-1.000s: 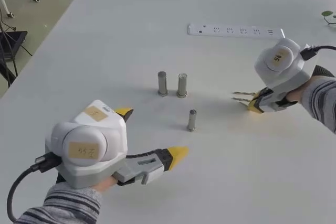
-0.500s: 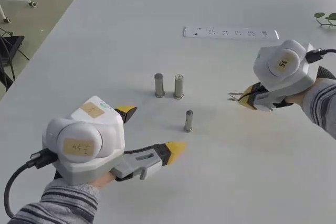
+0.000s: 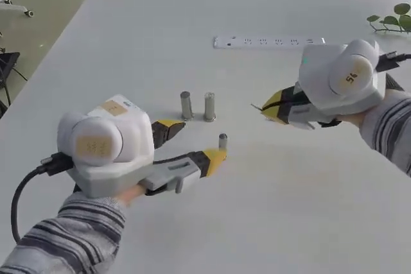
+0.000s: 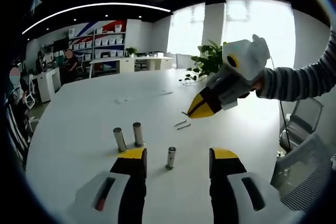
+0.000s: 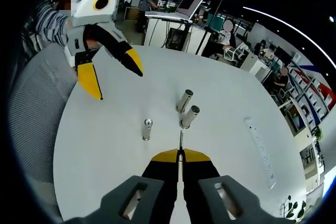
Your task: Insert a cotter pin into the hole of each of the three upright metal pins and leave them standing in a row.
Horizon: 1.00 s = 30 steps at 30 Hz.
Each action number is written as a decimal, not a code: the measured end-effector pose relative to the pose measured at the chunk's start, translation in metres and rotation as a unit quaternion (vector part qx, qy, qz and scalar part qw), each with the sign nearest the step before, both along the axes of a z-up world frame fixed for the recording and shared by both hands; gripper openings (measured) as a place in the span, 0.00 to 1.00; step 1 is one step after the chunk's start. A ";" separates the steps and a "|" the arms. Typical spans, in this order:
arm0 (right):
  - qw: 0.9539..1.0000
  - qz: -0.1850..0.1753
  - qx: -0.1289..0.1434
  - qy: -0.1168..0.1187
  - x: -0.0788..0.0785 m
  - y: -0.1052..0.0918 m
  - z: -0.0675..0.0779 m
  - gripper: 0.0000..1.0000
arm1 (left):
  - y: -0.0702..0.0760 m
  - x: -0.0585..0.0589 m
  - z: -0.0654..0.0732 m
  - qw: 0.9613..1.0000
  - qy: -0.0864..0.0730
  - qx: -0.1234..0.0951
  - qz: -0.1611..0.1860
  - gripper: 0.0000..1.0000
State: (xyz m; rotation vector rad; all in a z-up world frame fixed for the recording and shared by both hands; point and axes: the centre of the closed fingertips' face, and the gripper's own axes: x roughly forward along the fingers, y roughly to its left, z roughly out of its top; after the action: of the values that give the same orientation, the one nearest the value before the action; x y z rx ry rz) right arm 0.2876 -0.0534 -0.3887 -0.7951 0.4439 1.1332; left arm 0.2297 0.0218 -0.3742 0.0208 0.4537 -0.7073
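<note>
Fingers of the right gripper (image 5: 180,153) are clenched on a cotter pin (image 5: 180,139), whose thin end sticks out past their yellow tips. In the head view this gripper hangs above the surface (image 3: 289,190), right of the lone pin (image 3: 223,141), with the cotter pin aimed toward it.

The left gripper (image 3: 192,139) has its fingers spread and grasps nothing. It sits on the near left of the lone pin, and one yellow tip lies just beside that pin's base.

Two pins (image 3: 198,106) stand upright, close together, just beyond the lone pin and to its left. Spare cotter pins (image 4: 180,124) lie flat beyond the lone pin, under the right gripper. A power strip (image 3: 266,42) lies well beyond the lone pin, and a plant (image 3: 392,20) sits far to its right.
</note>
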 end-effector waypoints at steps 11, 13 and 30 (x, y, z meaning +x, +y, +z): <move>0.997 0.061 0.003 -0.041 -0.019 0.016 0.011 0.00 | -0.014 0.007 0.010 0.998 0.029 -0.060 0.004 0.25; 0.996 0.071 -0.006 -0.047 -0.023 0.017 0.010 0.00 | -0.016 0.007 0.011 0.997 0.037 -0.072 0.006 0.22; 0.989 0.128 -0.016 -0.072 -0.051 0.032 0.014 0.00 | -0.032 0.005 0.012 0.977 0.125 -0.170 0.015 0.09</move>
State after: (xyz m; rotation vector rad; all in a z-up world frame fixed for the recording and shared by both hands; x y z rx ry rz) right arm 0.2362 -0.0211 -0.3750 -0.9748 0.2436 1.2979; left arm 0.2347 -0.0103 -0.3619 -0.4011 0.5662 -0.7537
